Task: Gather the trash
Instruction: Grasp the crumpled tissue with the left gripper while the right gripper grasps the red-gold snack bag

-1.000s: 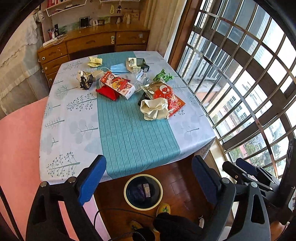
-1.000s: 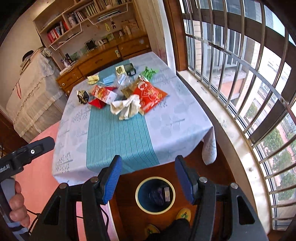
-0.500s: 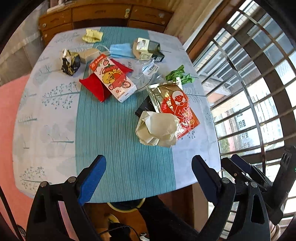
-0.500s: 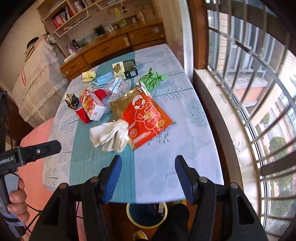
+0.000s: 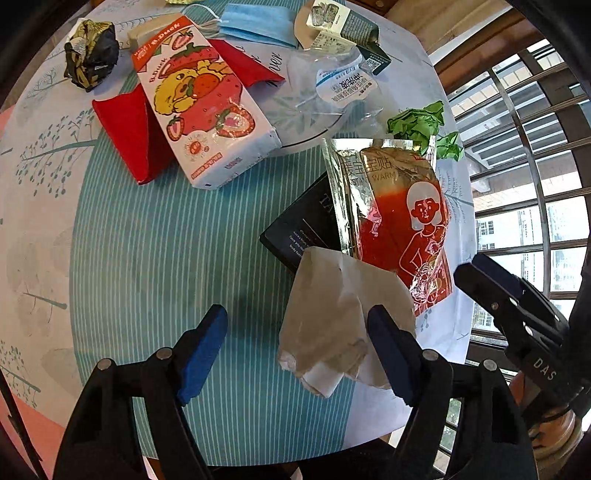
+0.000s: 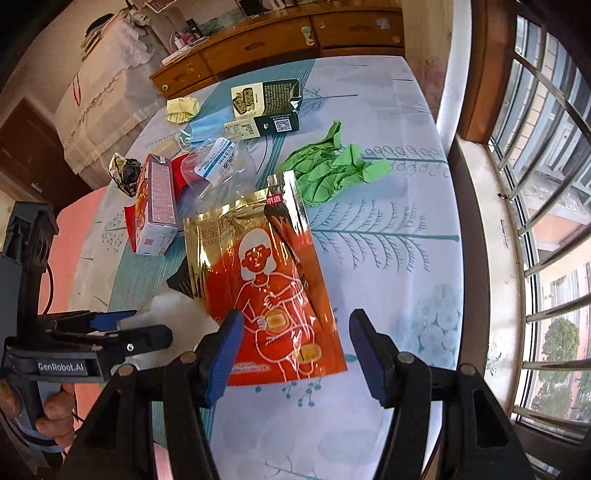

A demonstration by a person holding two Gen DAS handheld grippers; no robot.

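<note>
A: Sunlit window bars (image 6: 546, 206) run along one side of the bench (image 5: 147, 236), and its tree-print cloth is strewn with litter.

B: Which piece is in hand?

A: None yet. The left gripper (image 5: 295, 350) hangs over the crumpled pale paper bag (image 5: 332, 317); its jaws are closing, with part of the bag between them, but the pads are not pressing it. The right gripper (image 6: 291, 354) stands moderately wide and empty above the lower edge of the red-and-gold foil pouch (image 6: 266, 288).

B: What lies around those two?

A: The bag overlaps the pouch and a black card (image 5: 299, 225). Farther off are the strawberry carton (image 5: 203, 107) on a red sheet (image 5: 129, 136), green crumpled paper (image 6: 328, 166), a clear wrapper (image 5: 325, 92), a blue face mask (image 5: 258, 26), a torn dark box (image 6: 266, 107) and a black-gold wad (image 5: 90, 53).

B: So, the step?

A: Reaching for the first pickups, I'd judge. Next, each gripper would need to sink onto its piece and pinch. The flat pouch looks hard to catch; an edge may be needed.
</note>
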